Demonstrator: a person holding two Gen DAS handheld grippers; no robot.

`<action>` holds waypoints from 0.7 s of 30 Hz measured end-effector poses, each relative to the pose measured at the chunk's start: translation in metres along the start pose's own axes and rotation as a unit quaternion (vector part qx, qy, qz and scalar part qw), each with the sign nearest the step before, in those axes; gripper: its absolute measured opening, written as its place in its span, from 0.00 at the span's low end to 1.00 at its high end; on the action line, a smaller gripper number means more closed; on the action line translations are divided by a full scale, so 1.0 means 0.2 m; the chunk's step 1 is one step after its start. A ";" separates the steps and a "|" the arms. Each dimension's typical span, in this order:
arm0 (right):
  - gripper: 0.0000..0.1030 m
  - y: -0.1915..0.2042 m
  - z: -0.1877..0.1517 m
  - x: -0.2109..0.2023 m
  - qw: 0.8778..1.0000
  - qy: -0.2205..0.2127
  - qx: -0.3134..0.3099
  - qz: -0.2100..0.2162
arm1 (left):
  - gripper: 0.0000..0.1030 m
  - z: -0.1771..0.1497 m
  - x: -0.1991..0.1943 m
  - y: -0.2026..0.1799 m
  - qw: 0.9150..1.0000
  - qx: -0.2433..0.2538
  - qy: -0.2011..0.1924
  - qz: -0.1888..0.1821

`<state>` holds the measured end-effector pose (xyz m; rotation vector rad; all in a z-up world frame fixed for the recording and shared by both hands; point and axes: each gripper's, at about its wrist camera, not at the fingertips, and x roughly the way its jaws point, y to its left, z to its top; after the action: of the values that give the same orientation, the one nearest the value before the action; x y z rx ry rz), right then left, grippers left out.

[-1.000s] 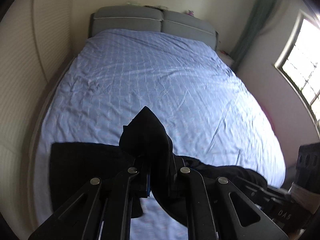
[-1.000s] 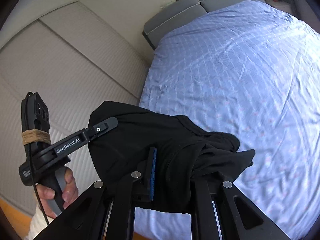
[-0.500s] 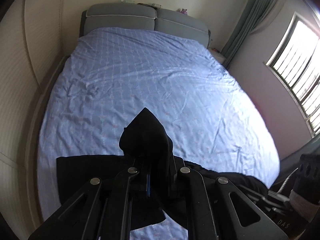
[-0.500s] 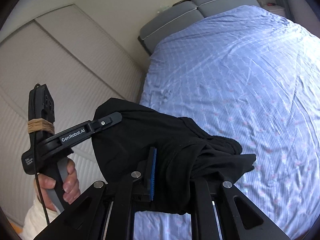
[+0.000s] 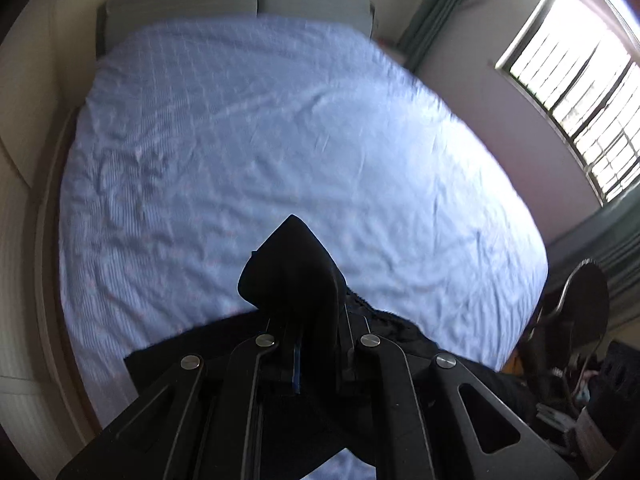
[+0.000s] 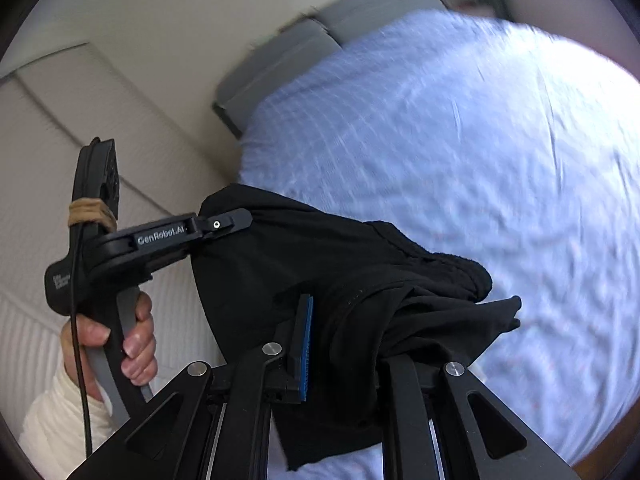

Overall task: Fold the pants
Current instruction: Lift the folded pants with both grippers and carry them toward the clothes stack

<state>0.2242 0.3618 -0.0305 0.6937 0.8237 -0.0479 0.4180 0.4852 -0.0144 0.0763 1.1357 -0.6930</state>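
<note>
Black pants (image 6: 360, 280) hang bunched betw. both grippers, above the near edge of the blue-sheeted bed (image 5: 280, 140). Left gripper (image 5: 316, 344) is clamped on a peaked fold of fabric. Right gripper (image 6: 340, 344) is clenched on a bunch of the cloth too. A hand (image 6: 116, 340) w/ white sleeve holds the left tool's handle.

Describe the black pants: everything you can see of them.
The pants are plain black, soft matte fabric, bunched and creased, not yet folded flat. Both tongs are shut on them: the left tongs pinch a part that pokes up in a peak between the fingers, and the right tongs clamp a thick gathered bundle. The cloth sags between the two grips and hangs below them over the near end of the blue bed. Whether any of it rests on the bed cannot be told.
</note>
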 end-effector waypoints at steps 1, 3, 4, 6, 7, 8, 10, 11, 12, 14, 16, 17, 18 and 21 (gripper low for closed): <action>0.13 0.00 -0.05 0.05 1.000 0.009 0.016 -0.002 | 0.12 -0.03 0.03 0.04 1.000 0.002 0.010 -0.001; 0.13 0.00 -0.19 0.16 0.998 0.039 0.053 -0.004 | 0.12 -0.09 0.08 0.12 0.999 0.016 0.029 -0.002; 0.13 0.00 -0.24 0.21 0.996 0.054 0.070 0.001 | 0.12 -0.11 0.10 0.15 0.999 0.022 0.036 0.000; 0.13 0.03 -0.38 0.32 0.992 0.089 0.090 0.002 | 0.12 -0.17 0.14 0.23 0.998 0.025 0.052 0.001; 0.13 0.05 -0.42 0.34 0.991 0.100 0.090 -0.002 | 0.12 -0.20 0.16 0.27 0.998 0.023 0.060 0.002; 0.13 0.08 -0.48 0.39 0.990 0.114 0.087 -0.008 | 0.12 -0.24 0.19 0.33 0.997 0.018 0.070 0.005; 0.13 0.12 -0.55 0.45 0.988 0.129 0.089 -0.014 | 0.12 -0.28 0.23 0.41 0.996 0.014 0.084 0.015; 0.13 0.13 -0.58 0.48 0.986 0.138 0.090 -0.017 | 0.12 -0.30 0.25 0.44 0.996 0.014 0.090 0.022; 0.13 0.14 -0.60 0.52 0.985 0.144 0.089 -0.023 | 0.12 -0.33 0.27 0.48 0.995 0.013 0.098 0.031; 0.13 0.15 -0.63 0.57 0.984 0.152 0.087 -0.034 | 0.13 -0.37 0.33 0.56 0.993 0.004 0.114 0.042; 0.13 0.14 -0.67 0.64 0.981 0.167 0.094 -0.044 | 0.14 -0.39 0.36 0.62 0.991 -0.006 0.125 0.049; 0.13 0.14 -0.68 0.67 0.979 0.174 0.099 -0.050 | 0.14 -0.41 0.39 0.64 0.990 -0.009 0.132 0.053; 0.13 0.15 -0.69 0.69 0.977 0.179 0.097 -0.055 | 0.15 -0.41 0.40 0.66 0.989 -0.010 0.136 0.057; 0.14 0.20 -0.69 0.75 0.977 0.188 0.076 -0.071 | 0.16 -0.41 0.43 0.71 0.987 -0.009 0.148 0.065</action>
<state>0.2490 0.5079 -0.1775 0.8003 1.2430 -0.1123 0.4489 0.5897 -0.1643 0.2416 1.4074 -0.5669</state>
